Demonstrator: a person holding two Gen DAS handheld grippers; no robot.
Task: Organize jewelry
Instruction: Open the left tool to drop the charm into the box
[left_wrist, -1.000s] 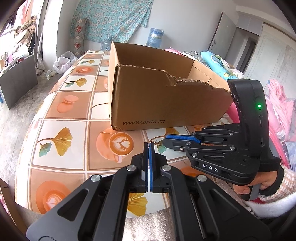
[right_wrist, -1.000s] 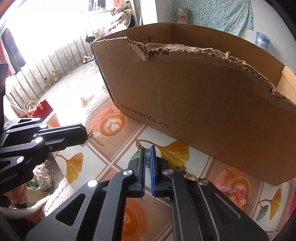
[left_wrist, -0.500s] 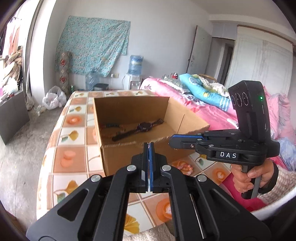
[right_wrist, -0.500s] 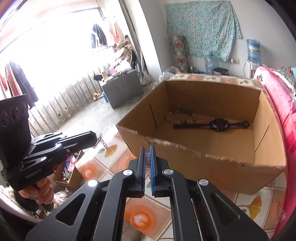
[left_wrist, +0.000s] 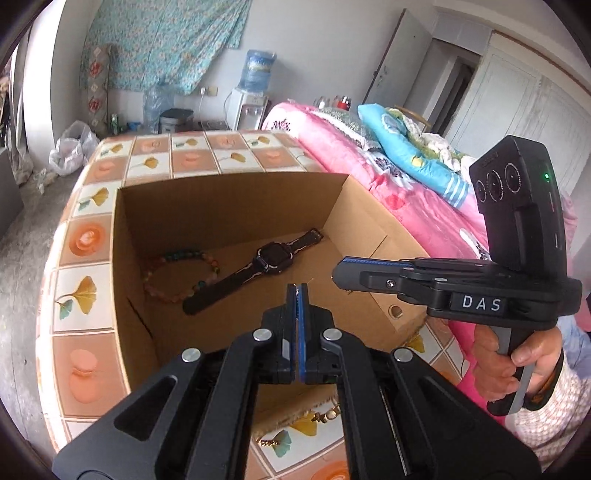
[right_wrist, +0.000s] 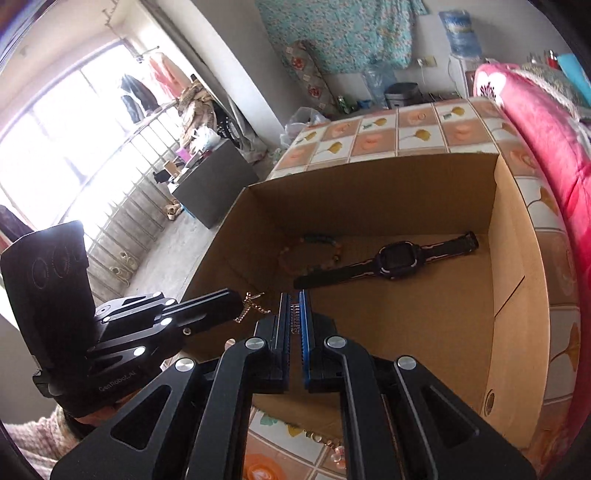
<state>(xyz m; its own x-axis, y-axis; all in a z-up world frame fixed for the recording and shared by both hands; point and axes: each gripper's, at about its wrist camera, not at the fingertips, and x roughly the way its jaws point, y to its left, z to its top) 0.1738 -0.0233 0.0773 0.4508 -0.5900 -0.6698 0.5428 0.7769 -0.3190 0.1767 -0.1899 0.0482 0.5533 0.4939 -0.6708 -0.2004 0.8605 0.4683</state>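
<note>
The left gripper (left_wrist: 297, 291) and the right gripper (right_wrist: 294, 301) were both clamped on a thin gold chain (right_wrist: 248, 308), strung between them above the near edge of the cardboard box (left_wrist: 133, 258). On the box floor beyond lay a beaded bracelet (left_wrist: 177, 269) beside a black smartwatch (left_wrist: 258, 264). More jewelry (left_wrist: 325, 415) lay on the patterned tablecloth (left_wrist: 77, 291) nearest the cameras.

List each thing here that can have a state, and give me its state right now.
Cardboard box: open, upright on the table.
Black watch: unfastened, flat in the box.
Bead bracelet: lying in the box.
Gold chain: held above the box by both grippers.
Left gripper: shut on the chain.
Right gripper: shut on the chain.
</note>
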